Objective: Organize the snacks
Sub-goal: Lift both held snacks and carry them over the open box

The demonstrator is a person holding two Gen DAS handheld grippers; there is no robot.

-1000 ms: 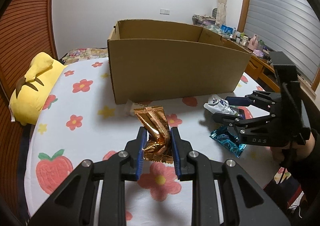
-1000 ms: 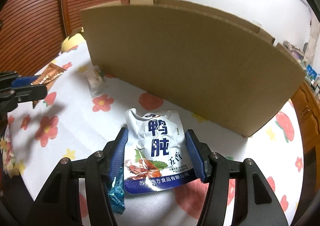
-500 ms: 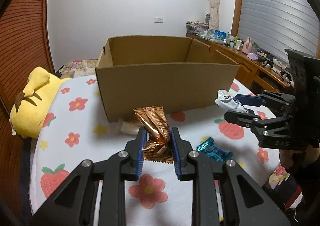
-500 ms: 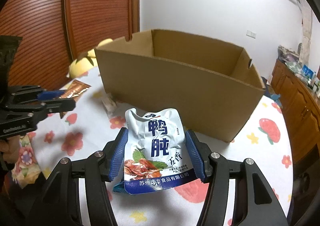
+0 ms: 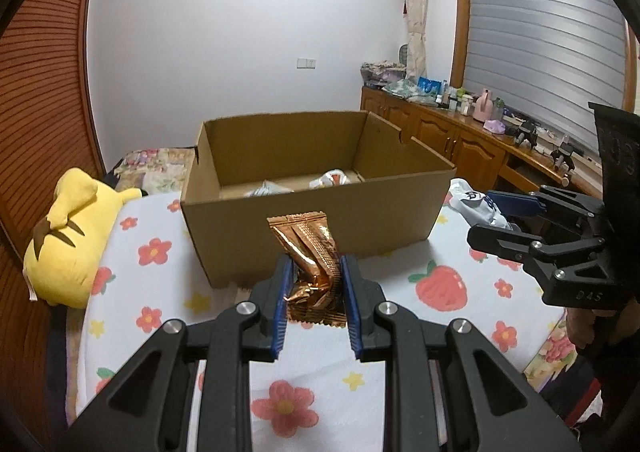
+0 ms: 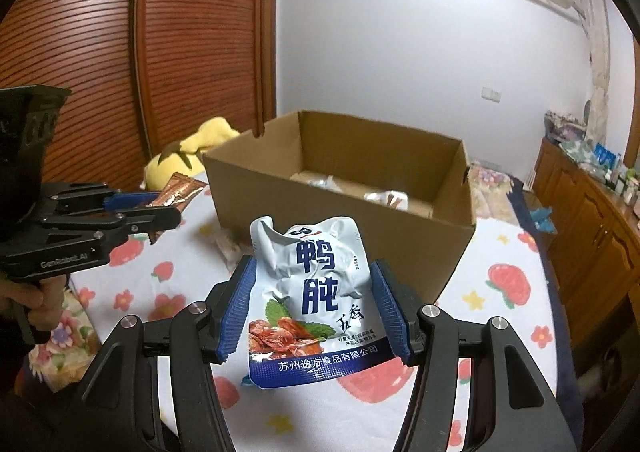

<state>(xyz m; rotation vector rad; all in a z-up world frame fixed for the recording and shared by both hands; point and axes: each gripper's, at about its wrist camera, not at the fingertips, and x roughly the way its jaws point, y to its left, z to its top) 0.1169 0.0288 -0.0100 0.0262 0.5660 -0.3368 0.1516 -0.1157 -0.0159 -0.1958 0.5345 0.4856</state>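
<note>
Left wrist | left tool (image 5: 313,284) clenching copper packet (image 5: 310,252); right tool (image 6: 314,306) grasping white pouch (image 6: 312,292)

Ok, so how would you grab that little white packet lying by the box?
Pinch the crinkled near edge of the little white packet, probably coming down from above on the side away from the cardboard box. It lies flat on the flowered sheet close against the box wall, so tongs have no room to slip in from that side.
</note>
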